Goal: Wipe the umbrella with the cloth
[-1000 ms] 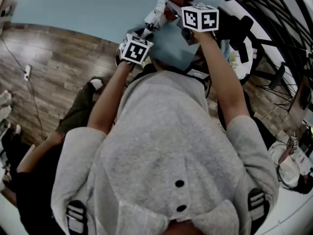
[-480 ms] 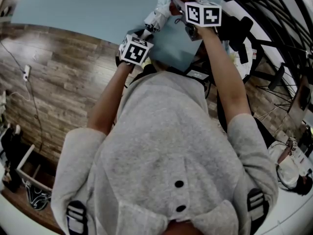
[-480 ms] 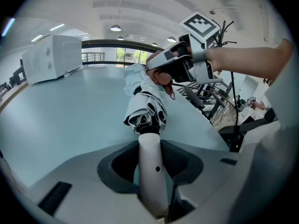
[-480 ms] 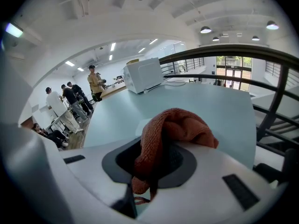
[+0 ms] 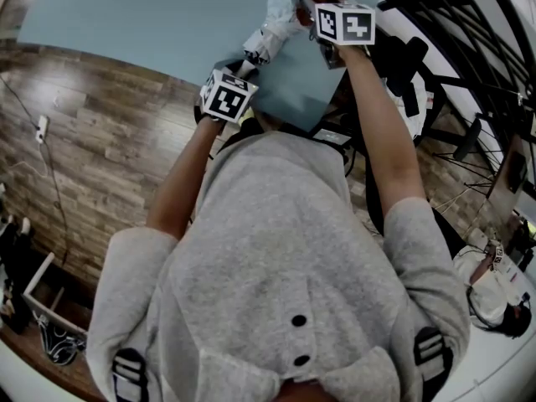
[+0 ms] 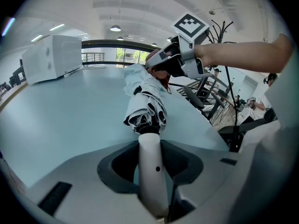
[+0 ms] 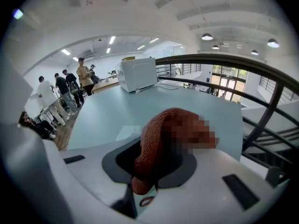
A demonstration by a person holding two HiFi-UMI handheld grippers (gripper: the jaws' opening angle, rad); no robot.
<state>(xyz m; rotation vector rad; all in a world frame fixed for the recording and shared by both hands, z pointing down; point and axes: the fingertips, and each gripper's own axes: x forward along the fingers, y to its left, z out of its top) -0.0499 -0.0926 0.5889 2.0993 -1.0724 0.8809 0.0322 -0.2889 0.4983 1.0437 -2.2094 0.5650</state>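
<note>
A folded white umbrella (image 5: 270, 25) is held out over the pale blue table (image 5: 142, 23). My left gripper (image 5: 244, 64) is shut on its white cylindrical handle (image 6: 152, 169), and the bunched canopy (image 6: 147, 107) points away from the jaws. My right gripper (image 5: 310, 8) is shut on a red-brown knitted cloth (image 7: 156, 141). In the left gripper view the right gripper (image 6: 180, 59) presses the cloth (image 6: 156, 59) against the far part of the canopy. The umbrella's tip is hidden behind the cloth.
A white box-shaped appliance (image 6: 52, 57) stands at the far side of the table. A black metal rack (image 5: 456, 32) and a curved black railing (image 7: 233, 64) rise to the right. Several people (image 7: 60, 90) stand beyond the table's left end, over the wooden floor (image 5: 84, 157).
My right gripper has slid with the cloth along the canopy, away from the handle, and rolled a little. The left gripper still holds the handle in the same place.
</note>
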